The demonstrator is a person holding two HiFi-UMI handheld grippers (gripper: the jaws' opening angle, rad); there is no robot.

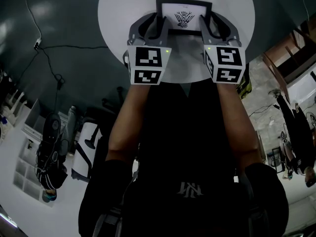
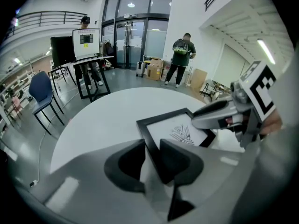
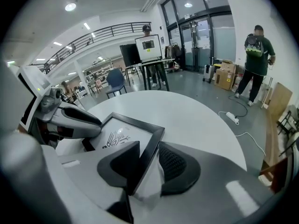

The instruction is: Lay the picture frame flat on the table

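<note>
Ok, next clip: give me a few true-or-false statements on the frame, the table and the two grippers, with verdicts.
1. The table is round and white. True.
2. The picture frame is red. False: it is black.
3. The left gripper and the right gripper each have a side edge of the frame between their tongs. True.
4. The left gripper's tongs are shut together on nothing. False: they stand apart, with the frame's edge between them.
5. The frame stands upright on the table. False: it appears to lie flat.
</note>
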